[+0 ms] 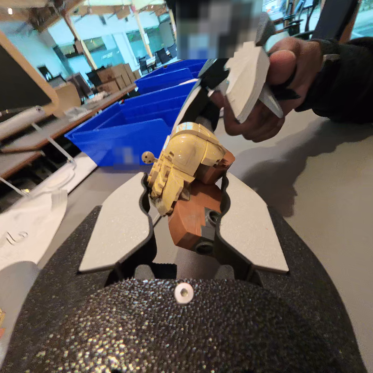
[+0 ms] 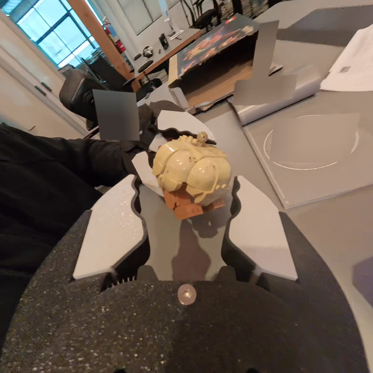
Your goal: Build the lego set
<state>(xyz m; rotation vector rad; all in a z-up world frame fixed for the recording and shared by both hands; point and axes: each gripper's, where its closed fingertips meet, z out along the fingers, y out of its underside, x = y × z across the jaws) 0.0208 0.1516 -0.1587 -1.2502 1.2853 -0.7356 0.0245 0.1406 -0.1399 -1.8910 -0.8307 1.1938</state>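
The left gripper [image 1: 184, 193] pinches a brick-built model [image 1: 189, 175], tan and rounded on top with a reddish-brown and dark grey base. Both black wavy pads press against it: the left pad on the tan side, the right pad on the brown base. The model is lifted clear of the grey table [image 1: 323, 201], tilted, with a small tan ball knob [image 1: 147, 157] sticking out toward the blue bins [image 1: 121, 141] that stand along the table's far edge.

The right gripper [image 2: 185, 191] is spread wide, its two pads apart with bare table showing between them. The model [image 2: 191, 173] sits just ahead of its fingertips (the right pad looks very near the tan shell, though I cannot tell whether it touches). In the left wrist view the right gripper [image 1: 248, 88] appears above and behind the model, held by a hand [image 1: 282, 84] in a dark sleeve.

An opened cardboard box [image 2: 214, 66] with a printed lid lies toward the table's far side, and a grey booklet [image 2: 312, 161] lies flat near the right edge.
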